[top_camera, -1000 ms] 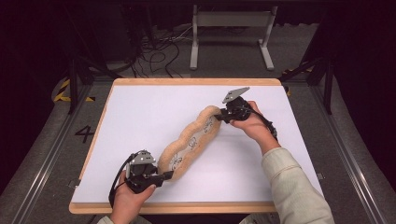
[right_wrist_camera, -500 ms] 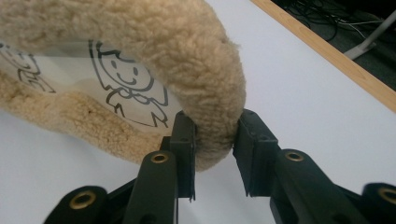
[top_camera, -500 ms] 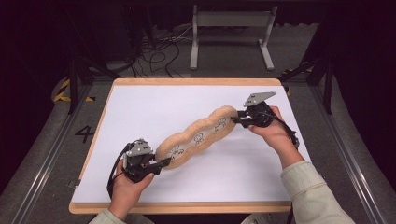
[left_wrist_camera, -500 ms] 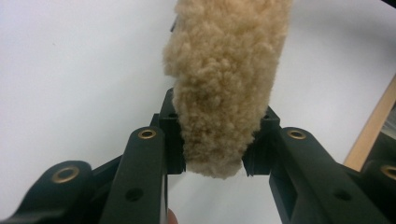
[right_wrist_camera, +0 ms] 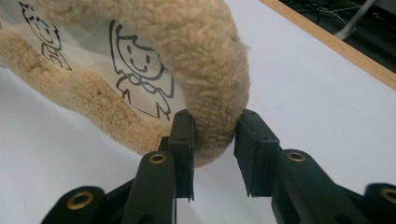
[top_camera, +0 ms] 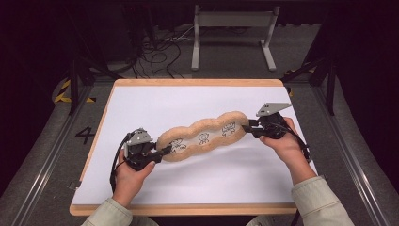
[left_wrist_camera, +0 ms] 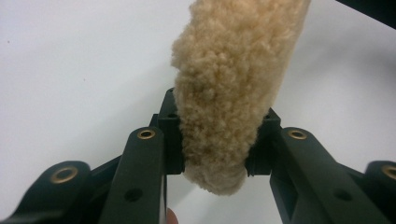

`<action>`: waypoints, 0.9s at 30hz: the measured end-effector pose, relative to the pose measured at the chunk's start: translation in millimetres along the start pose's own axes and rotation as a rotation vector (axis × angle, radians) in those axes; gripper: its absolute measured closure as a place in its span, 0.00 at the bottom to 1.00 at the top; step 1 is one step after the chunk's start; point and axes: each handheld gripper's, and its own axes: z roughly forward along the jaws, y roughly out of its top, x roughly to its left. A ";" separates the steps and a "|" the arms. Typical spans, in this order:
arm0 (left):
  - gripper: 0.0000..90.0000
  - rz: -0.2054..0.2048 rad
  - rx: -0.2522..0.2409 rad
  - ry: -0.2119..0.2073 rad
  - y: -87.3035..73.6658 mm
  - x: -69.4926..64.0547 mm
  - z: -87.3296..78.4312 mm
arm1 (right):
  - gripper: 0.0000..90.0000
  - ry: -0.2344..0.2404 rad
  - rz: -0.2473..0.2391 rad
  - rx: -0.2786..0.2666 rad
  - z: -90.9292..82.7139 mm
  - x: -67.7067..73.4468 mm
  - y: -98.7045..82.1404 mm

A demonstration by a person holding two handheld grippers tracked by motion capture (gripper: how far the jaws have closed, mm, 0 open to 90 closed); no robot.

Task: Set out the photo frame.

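- Fleece pad, tan, lobed, cartoon figures printed on its pale middle: slung between both grippers above the white table sheet, running from near-left to far-right.
- Left gripper: jaws clamped on the pad's near end; fleece bulges between the pads in the left gripper view.
- Right gripper: jaws pinch the far rim.
- Step in hand, by my reading: stretching the pad straight, lifted by both ends.
- Next move likely calls for lowering both ends level, keeping tension so it lands flat, then letting go.
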 end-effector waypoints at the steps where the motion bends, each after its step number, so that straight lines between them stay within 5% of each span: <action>1: 0.74 0.004 -0.001 -0.002 0.4 1.8 1.5 | 0.77 0.004 0.009 0.002 -0.6 0.2 -2.0; 13: 0.73 0.056 -0.006 -0.078 -0.5 27.0 22.6 | 0.78 0.018 0.052 0.070 15.3 12.3 -43.7; 27: 0.60 0.048 0.064 -0.079 -0.8 48.2 44.9 | 0.79 0.037 0.022 0.044 0.1 28.7 -47.8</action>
